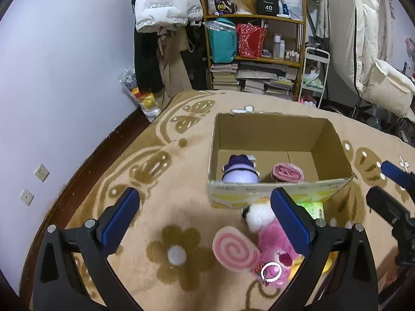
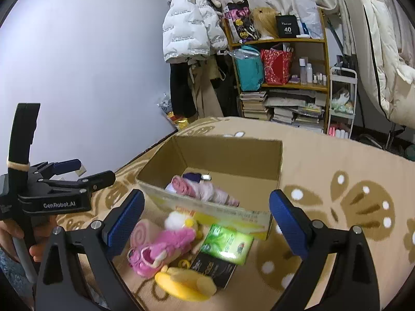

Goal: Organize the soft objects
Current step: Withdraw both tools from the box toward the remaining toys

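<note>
I hold the left gripper point(image 1: 205, 223) with its two blue pads spread wide, and nothing is between them. I keep it open because, as I judge, the next move is to take one more soft thing from the blanket point(image 1: 160, 171). Just under its right finger lies the pink plush toy point(image 1: 275, 243), on its side, with a white pompom toward the box. Touching the toy, more to the middle of the gap, is a round pink swirl cushion point(image 1: 234, 250).

The right gripper point(image 2: 206, 219) is also spread and empty. Below its gap, close to me, I see the same pink toy, a yellow soft toy point(image 2: 185, 283), a green pack point(image 2: 228, 243) and a dark flat pack point(image 2: 212, 267) partly under it. These lie together in front of the box, I think as a waiting pile.

Ahead of both grippers stands the cardboard box point(image 1: 272, 134), open at the top. Inside, at the near wall, a purple plush toy point(image 1: 240, 172) and a rolled pink cloth point(image 1: 288, 172) are already placed side by side, so the far half stays free for the remaining things.
</note>
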Motion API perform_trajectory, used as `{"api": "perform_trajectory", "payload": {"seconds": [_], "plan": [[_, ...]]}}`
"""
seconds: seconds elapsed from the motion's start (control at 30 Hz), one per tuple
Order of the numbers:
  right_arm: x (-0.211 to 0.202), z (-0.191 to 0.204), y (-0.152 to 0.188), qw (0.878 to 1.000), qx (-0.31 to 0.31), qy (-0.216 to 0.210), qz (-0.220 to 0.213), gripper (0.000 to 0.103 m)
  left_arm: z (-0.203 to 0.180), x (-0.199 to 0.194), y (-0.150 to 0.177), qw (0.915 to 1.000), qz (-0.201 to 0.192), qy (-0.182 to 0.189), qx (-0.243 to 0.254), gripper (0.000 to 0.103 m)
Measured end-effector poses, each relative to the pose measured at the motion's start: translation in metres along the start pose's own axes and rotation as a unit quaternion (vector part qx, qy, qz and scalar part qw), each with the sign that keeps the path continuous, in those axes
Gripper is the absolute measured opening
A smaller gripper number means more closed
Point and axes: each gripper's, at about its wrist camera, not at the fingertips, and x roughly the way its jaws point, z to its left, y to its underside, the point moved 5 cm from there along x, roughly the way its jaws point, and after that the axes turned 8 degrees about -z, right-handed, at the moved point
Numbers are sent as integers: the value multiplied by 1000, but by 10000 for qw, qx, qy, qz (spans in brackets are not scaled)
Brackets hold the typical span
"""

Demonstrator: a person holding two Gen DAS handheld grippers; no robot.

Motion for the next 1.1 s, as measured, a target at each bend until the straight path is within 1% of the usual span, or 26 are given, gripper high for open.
{"api": "perform_trajectory", "payload": {"seconds": [0.23,0.33,0.47,0.53,0.7,0.87,0.97,1.1], "plan": [[-4,6,24,9996,137,-23,240,101,1,-9,19,9994,299,53,-178,100],[-6,6,33,9990,269,-53,356,101,1,-12,26,9993,349,-37,-133,100],[-6,9,40,9983,327,-68,484,101,3,-15,32,9988,419,-38,-248,100],[-6,10,44,9979,338,-58,551,101,4,-15,35,9988,421,-99,-230,100],[-5,9,56,9961,469,-94,742,101,2,-12,44,9979,571,-41,-297,100],[5,14,68,9937,509,-119,986,101,0,-4,52,9972,659,30,-349,100],[14,18,77,9918,491,-162,1166,101,-1,3,56,9971,697,-38,-289,100],[25,21,89,9884,494,-212,1423,101,-2,13,60,9964,804,-26,-281,100]]}}
